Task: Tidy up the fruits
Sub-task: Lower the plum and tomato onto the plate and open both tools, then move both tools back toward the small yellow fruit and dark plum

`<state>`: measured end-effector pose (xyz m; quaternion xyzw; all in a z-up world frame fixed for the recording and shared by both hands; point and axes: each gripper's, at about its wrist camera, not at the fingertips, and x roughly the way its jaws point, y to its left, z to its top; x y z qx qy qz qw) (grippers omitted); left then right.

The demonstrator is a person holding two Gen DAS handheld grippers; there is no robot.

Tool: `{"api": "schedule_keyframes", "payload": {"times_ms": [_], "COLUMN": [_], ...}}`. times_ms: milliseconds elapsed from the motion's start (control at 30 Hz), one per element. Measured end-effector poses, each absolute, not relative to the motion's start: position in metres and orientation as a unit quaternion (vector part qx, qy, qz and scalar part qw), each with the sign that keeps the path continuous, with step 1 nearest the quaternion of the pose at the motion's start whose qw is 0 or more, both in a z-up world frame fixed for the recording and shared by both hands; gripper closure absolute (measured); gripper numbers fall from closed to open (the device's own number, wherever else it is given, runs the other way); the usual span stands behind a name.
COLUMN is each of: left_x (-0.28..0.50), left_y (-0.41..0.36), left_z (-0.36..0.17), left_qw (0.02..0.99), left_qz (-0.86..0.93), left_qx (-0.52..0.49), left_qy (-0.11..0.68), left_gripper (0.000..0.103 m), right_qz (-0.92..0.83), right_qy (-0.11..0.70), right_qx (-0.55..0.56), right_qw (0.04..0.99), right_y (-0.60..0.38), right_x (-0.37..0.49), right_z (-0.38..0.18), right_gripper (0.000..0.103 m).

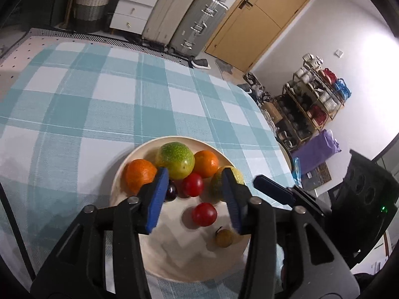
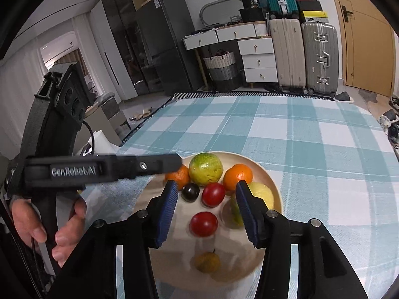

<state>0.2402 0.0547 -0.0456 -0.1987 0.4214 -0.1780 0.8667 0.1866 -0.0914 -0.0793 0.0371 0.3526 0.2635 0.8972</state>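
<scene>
The left gripper (image 1: 197, 194) and right gripper (image 2: 208, 209) are held with jaws spread; the plate (image 1: 174, 256) is partly hidden.

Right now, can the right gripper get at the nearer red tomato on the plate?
Probably yes. The right gripper is open and empty, with the nearer red tomato lying apart from the other fruit, framed between its fingers on the plate; nothing covers it.

The left orange (image 2: 177, 175) sits half hidden behind the other gripper's blurred black finger (image 2: 149, 165); the plate's (image 1: 119, 182) near rim is covered by gripper arms.
</scene>
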Motion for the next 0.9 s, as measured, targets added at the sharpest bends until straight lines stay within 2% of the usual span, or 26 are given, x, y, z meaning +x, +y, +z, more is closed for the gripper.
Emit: {"api": "schedule_keyframes", "payload": {"times_ms": [233,333,500,600,667,800,900], "left_x": [0.212,0.197,0.169,0.153,0.146,0.131,0.120], "left_y": [0.068,0.073,0.069,0.063,0.057,0.047,0.042], "left_z": [-0.027,-0.021,-0.017,-0.022,-0.026,-0.029,-0.029], "left_qw": [0.878,0.882,0.887,0.885,0.882,0.883,0.886], "left_qz": [-0.157,-0.147,-0.141,-0.136,-0.143,-0.138,-0.138], "left_qx": [-0.194,-0.194,-0.179,-0.175,-0.175,-0.167,-0.160], "left_qy": [0.407,0.404,0.402,0.409,0.413,0.416,0.413], "left_gripper": [0.062,0.055,0.054,0.039,0.039,0.035,0.031], "right_qz": [0.248,0.242,0.238,0.237,0.235,0.231,0.228], "right_qy": [0.347,0.345,0.339,0.332,0.327,0.322,0.321], "right_qx": [0.048,0.054,0.056,0.061,0.066,0.068,0.069], "right_qw": [0.903,0.905,0.909,0.911,0.913,0.915,0.917], "right_y": [-0.111,-0.117,-0.124,-0.127,-0.130,-0.135,-0.139], "right_x": [0.162,0.150,0.130,0.120,0.112,0.098,0.086], "right_z": [-0.072,-0.069,-0.064,-0.060,-0.058,-0.056,-0.055], "right_gripper": [0.052,0.052,0.049,0.040,0.033,0.033,0.027]}}
